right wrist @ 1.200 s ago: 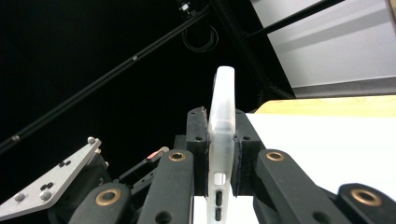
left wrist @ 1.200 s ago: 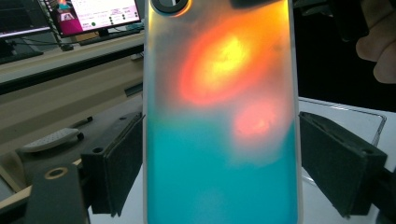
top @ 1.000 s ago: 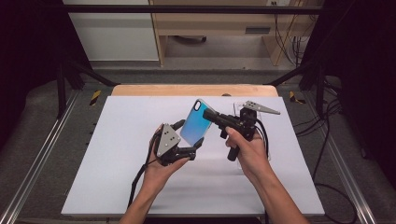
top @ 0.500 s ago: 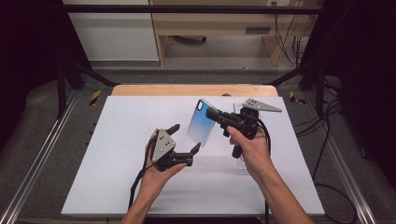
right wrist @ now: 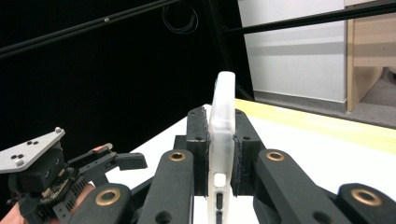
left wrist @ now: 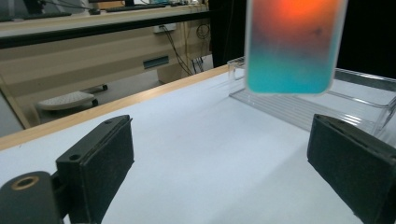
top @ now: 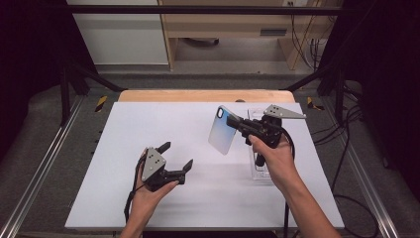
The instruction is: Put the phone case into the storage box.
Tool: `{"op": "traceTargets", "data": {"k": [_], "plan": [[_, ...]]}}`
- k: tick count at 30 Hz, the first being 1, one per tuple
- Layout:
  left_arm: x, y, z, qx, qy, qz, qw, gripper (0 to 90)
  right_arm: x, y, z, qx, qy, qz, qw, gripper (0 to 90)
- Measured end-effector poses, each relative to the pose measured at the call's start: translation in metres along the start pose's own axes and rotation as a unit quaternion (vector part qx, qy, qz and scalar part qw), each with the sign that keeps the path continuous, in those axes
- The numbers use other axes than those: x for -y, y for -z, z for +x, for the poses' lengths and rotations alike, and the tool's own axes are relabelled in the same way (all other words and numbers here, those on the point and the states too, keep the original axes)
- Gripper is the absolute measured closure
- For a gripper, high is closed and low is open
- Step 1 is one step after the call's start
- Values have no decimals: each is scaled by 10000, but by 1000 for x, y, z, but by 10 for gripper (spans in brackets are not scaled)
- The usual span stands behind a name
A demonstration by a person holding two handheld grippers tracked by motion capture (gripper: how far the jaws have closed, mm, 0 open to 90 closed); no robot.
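Phone case is the item in hand: we find it held up off the white table, gripped at its upper end by the right gripper and hanging tilted over the far right part of the table. In the right gripper view the pads are pressed flat on both faces of the case, with its translucent edge standing upright between them, so we record a firm clamp. In the left gripper view the case's back shows an orange-to-teal fade.

Just beside and behind the case sits a clear plastic tray, lying on the table under the right hand.

The left gripper rests low near the table's front, well apart from the case; its jaws have just been opening and now stand spread with nothing between them (only bare table shows between its pads).

Our judgement: the step is a one-handed carry. To do it well, we advise keeping the clamp square on the faces, avoiding twist, and lowering the case level toward the tray.
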State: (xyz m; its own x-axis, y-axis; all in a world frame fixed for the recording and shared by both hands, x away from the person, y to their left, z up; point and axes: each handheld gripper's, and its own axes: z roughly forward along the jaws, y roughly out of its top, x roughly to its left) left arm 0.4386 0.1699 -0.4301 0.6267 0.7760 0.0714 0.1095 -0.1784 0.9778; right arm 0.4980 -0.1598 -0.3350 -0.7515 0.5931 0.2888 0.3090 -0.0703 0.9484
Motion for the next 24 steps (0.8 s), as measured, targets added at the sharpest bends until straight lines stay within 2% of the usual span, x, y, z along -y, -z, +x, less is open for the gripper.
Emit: {"op": "traceTargets", "data": {"k": [2, 6, 13, 17, 24], "plan": [[3, 2, 4, -75, -9, 29, 10000, 64, 1, 2, -2, 36, 42, 5, 10000, 808], [12, 7, 14, -124, 190, 75, 9997, 61, 2, 6, -6, 86, 88, -10, 9999, 809], [26, 14, 27, -353, 319, 150, 9988, 58, 1, 17, -15, 243, 131, -79, 9996, 808], [31, 15, 31, -429, 373, 217, 9981, 57, 0, 24, -20, 338, 93, -118, 9993, 809], [32, 15, 31, -447, 310, 232, 9982, 57, -2, 31, -24, 436, 123, -127, 9989, 808]]}}
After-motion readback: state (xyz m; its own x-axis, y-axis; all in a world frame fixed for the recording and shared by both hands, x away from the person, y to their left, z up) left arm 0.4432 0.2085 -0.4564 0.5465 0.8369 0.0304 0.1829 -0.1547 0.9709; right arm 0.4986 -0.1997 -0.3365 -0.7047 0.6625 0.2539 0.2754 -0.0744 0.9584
